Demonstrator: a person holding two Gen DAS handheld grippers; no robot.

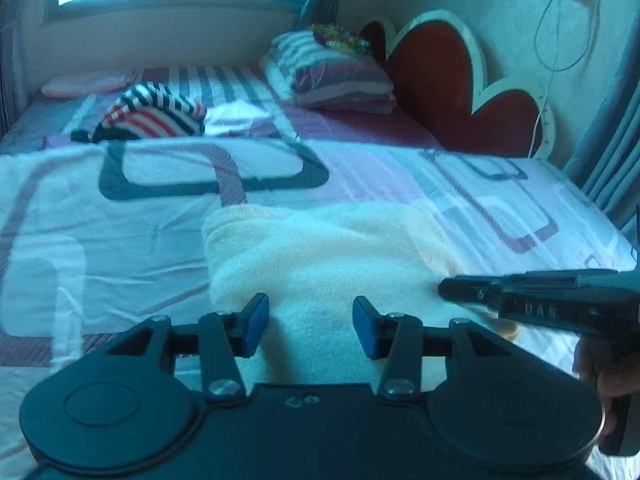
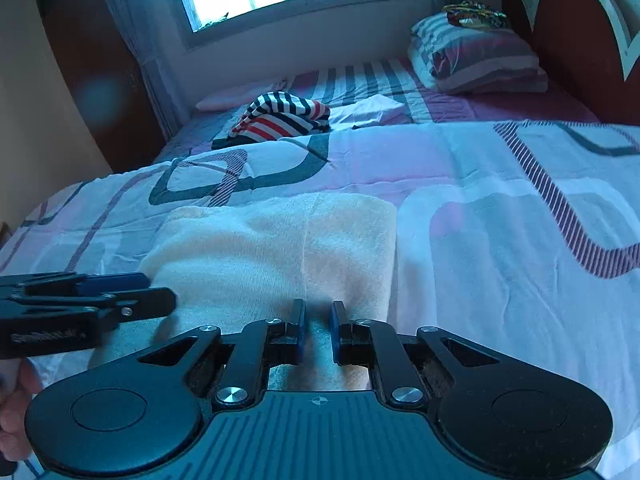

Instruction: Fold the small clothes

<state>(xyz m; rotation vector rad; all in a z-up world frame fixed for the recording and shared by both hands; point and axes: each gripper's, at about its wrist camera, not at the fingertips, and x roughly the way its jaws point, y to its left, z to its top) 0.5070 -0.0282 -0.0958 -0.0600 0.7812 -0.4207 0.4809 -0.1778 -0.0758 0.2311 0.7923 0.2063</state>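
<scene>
While both jaws stand apart, left gripper (image 1: pixel 310 322) and right gripper (image 2: pixel 318 330) overhang cream garment (image 2: pixel 276 248).

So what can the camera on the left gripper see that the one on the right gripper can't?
Only the left wrist view shows the white cable hanging on the wall beside the headboard and the grey curtain at the right edge. Only the right wrist view shows the dark wooden wardrobe left of the window. Both show the cream garment folded on the patterned bedspread, the striped garment further back, the stacked pillows and the red headboard. Each also catches the other gripper from the side.
</scene>
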